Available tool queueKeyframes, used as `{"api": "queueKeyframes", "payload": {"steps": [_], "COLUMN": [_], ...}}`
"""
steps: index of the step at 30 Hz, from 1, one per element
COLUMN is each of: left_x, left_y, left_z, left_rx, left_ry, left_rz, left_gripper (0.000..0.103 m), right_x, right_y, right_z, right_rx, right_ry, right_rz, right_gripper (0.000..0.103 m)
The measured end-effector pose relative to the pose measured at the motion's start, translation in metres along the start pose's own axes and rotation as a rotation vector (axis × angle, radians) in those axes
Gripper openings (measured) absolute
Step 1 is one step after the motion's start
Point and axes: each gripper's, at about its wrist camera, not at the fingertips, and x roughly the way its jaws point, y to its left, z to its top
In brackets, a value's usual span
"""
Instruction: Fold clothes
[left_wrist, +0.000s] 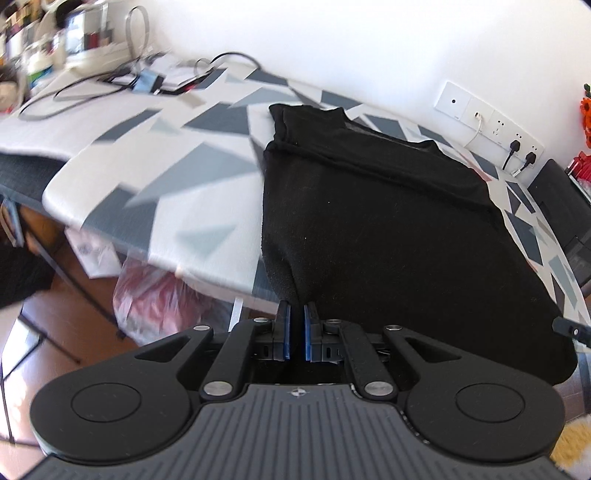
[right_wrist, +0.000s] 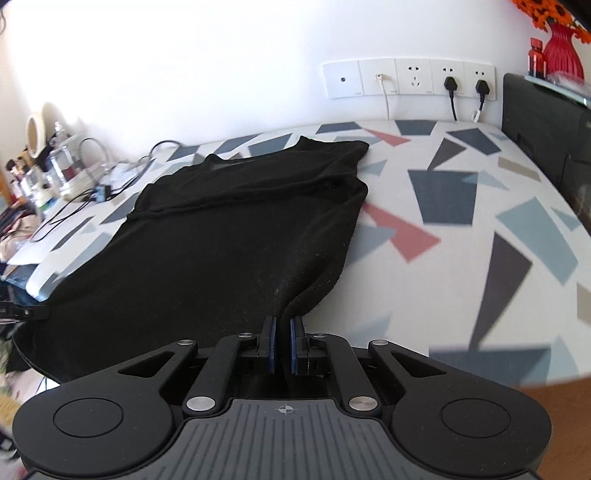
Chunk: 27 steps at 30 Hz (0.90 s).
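Now mid-fold: left claw (left_wrist: 297, 314) and right claw (right_wrist: 283, 326) each pinch near corner of black garment (right_wrist: 221, 229), probably hem. Next: carry both corners toward collar over patterned surface (right_wrist: 461, 221), level.

Garment (left_wrist: 388, 221) on table (left_wrist: 147, 177), sockets (right_wrist: 410, 79) behind.

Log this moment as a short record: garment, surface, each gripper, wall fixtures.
garment: black garment, sleeves folded in, lying flat
surface: table cover, white with grey and red shapes
left gripper: shut on the garment's near corner
right gripper: shut on the other near corner
wall fixtures: outlet strip, two black plugs in
clutter: cables at the far end
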Motion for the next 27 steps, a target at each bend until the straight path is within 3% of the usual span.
{"api": "queueKeyframes", "payload": {"steps": [5,8,13,20,27], "left_x": [-0.021,-0.02,-0.016,0.011,0.081], "left_y": [-0.006,-0.012,-0.027,-0.04,-0.048], "left_z": [0.0,0.021,0.072,0.138,0.193], "left_rx": [0.032,0.033,-0.011,0.017,-0.001], "left_ry": [-0.07,-0.127,-0.166,-0.207,-0.133], "left_rz": [-0.008,-0.025,-0.056,-0.032,-0.041], "left_gripper": [0.007,0.007,0.007,0.007,0.007], "right_x": [-0.022,-0.026,-0.026,0.0,0.053], "right_y": [0.006,0.004,0.001,-0.013,-0.019], "right_z": [-0.021,-0.01,0.036,0.11,0.169], "right_rx": [-0.053,-0.028,0.033,0.114,0.107], "right_ry": [0.01,-0.041,-0.141,-0.191,-0.177], "right_rz": [0.01,0.014,0.001,-0.028,-0.098], "right_gripper": [0.006,0.006,0.006,0.006,0.006]}}
